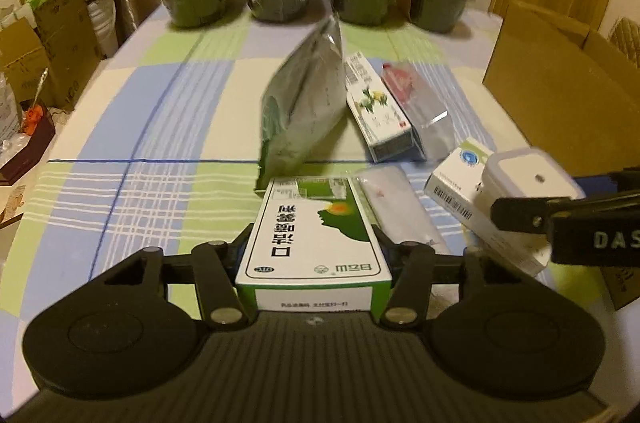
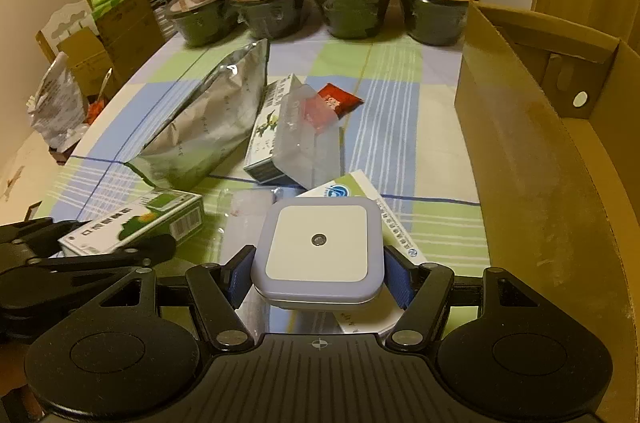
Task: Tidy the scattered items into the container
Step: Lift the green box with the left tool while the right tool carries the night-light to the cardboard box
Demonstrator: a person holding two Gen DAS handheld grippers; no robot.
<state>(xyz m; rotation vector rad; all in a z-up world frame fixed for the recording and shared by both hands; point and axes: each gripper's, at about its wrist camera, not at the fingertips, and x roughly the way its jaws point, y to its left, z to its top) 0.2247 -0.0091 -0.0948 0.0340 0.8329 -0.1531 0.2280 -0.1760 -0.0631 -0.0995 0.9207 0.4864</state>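
Observation:
My left gripper is shut on a green-and-white medicine box, held flat by its long sides low over the checked tablecloth. My right gripper is shut on a square white night-light, just above a white-and-blue box. The open cardboard box stands immediately to the right of it. On the cloth ahead lie a silver pouch, a long flower-printed carton, a clear bag and a red sachet.
Four sealed noodle bowls line the far edge of the table. A clear flat packet lies between the two grippers. Cardboard boxes and bags are stacked off the table's left side. Curtains hang behind.

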